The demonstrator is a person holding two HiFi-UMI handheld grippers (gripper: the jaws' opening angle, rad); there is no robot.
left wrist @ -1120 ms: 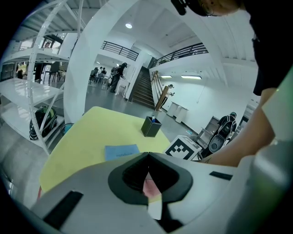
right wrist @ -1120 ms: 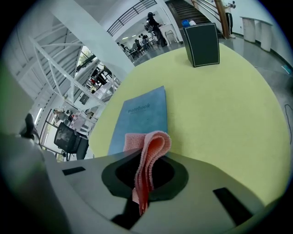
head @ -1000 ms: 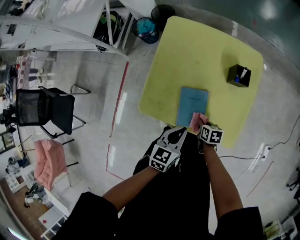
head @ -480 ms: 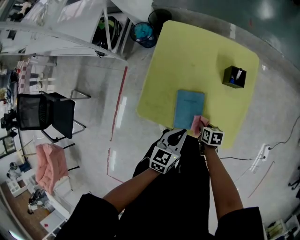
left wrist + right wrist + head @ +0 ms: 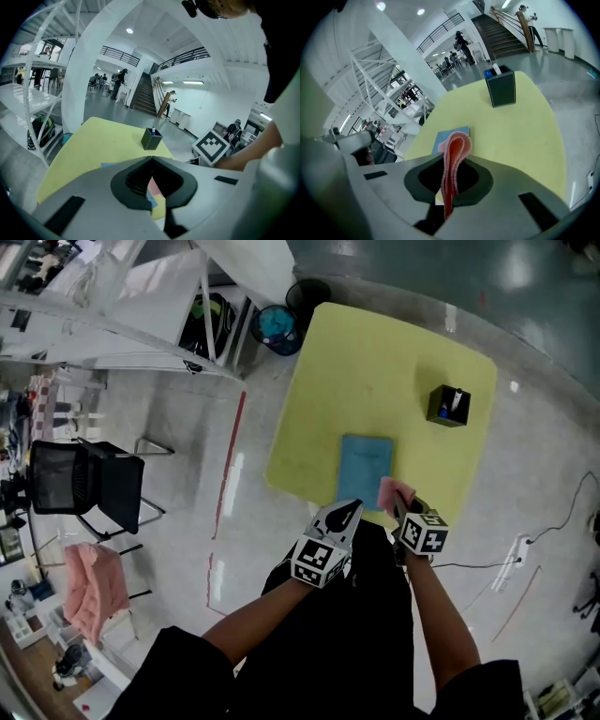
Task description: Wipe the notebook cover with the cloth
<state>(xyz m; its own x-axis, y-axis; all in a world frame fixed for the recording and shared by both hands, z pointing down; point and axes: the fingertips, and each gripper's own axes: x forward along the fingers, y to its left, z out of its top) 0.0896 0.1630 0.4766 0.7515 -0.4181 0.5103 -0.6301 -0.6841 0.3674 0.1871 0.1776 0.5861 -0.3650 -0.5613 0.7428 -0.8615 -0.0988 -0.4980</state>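
**Head view: cloth gripped, wipe not begun**

Left gripper [image 5: 347, 512] hovers at the near edge of the yellow table [image 5: 375, 352], jaws together and empty. Right gripper [image 5: 399, 506], beside it, clamps the pink cloth [image 5: 387, 491]. The blue notebook [image 5: 364, 460] lies flat just beyond, left of the cloth. Likely next move: lower the cloth onto the cover, then sweep. A black pen holder [image 5: 448, 406] stands far right.

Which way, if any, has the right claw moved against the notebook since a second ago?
Yes: slightly rightward. The cloth in the right claw covered the near right corner of the notebook earlier; now it sits mostly beside that corner.
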